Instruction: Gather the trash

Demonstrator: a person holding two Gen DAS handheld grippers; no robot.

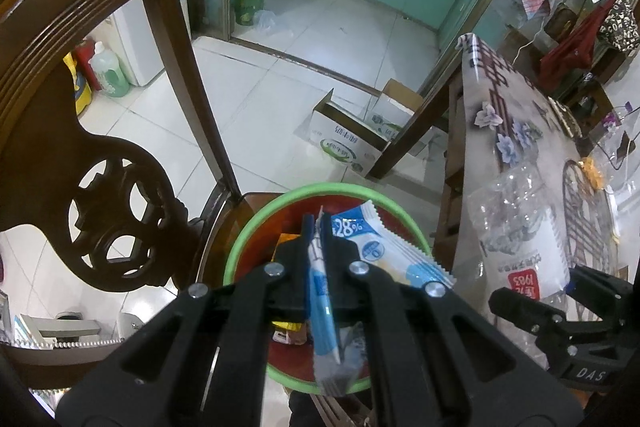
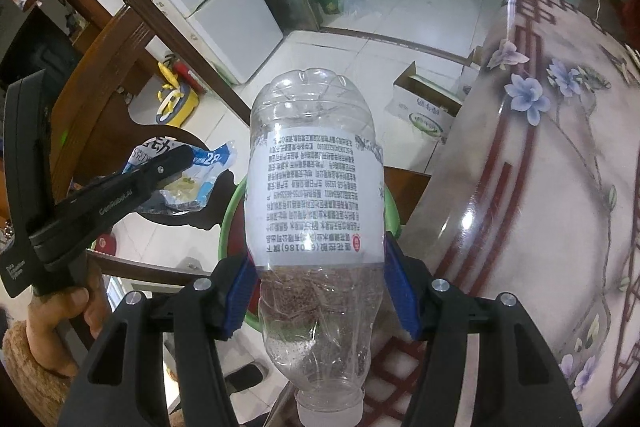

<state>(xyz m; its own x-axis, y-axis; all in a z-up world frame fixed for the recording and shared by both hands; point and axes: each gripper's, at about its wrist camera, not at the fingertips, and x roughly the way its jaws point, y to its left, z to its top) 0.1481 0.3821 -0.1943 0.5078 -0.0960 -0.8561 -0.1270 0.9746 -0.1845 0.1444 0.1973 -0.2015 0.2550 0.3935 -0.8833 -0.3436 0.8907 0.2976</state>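
My left gripper (image 1: pixel 319 227) is shut on a blue and white snack wrapper (image 1: pixel 376 247) and holds it just above a green-rimmed red basket (image 1: pixel 256 227) that sits on a wooden chair seat. Other wrappers lie in the basket. My right gripper (image 2: pixel 318 279) is shut on an empty clear plastic bottle (image 2: pixel 316 195) with a white label, base pointing away, cap towards the camera. The bottle hangs beside the table edge, over the basket rim (image 2: pixel 228 223). The left gripper with the wrapper (image 2: pixel 200 167) also shows in the right wrist view, and the bottle (image 1: pixel 520 239) in the left wrist view.
A carved wooden chair back (image 1: pixel 92 131) rises at the left. A table with a flowered cloth (image 2: pixel 560 167) stands at the right. An open cardboard box (image 1: pixel 352 135) lies on the tiled floor. A green bin (image 1: pixel 248 3) stands by the kitchen doorway.
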